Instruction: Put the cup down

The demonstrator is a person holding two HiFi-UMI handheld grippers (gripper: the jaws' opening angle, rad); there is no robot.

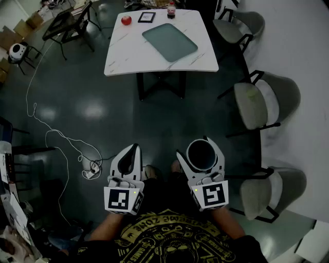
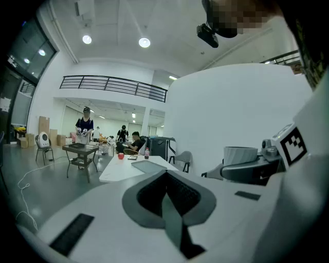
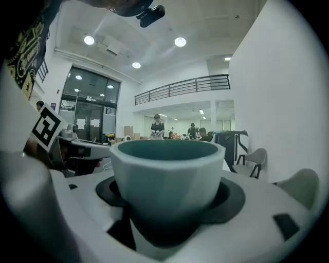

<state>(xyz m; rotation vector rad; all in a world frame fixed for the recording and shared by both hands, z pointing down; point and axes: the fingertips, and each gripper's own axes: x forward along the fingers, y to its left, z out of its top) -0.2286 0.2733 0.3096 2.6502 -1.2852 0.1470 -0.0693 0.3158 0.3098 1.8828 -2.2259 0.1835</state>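
A: Starting on the left, what is the left gripper [image 1: 132,152] doing?

B: Nothing. Its jaws are pressed together with nothing between them, and it hangs just beside its partner, pointing the same way.

A: And the right gripper [image 1: 203,145]?

B: It clasps the cup [image 1: 201,155]. Its own view shows the jaws wrapped round the cup's lower body. The cup stands upright, mouth up, with its long axis vertical.

A: Where would the cup go from there?

B: The likeliest surface is the white table [image 1: 123,54]. It lies ahead of both grippers and well apart from them, across open dark floor [image 1: 169,118]. From the left gripper it sits ahead and a little to the right. From the right gripper it sits ahead and a little to the left.

A: Which hand is nearer to it?

B: Neither, noticeably. Only the right one carries the cup, so the move turns on that arm. The person would probably have to step forward before lowering it.

A: And the count?

B: There are two grippers, one cup and one table. One pale cable [image 1: 56,136] trails over the floor, left of the left gripper. On the table, left to right, are one red round thing [image 1: 126,20], one dark framed square [image 1: 146,17], one grey tray [image 1: 169,41] and one bottle [image 1: 171,9] behind it. Three chairs [image 1: 257,102] show to the right of the right gripper.
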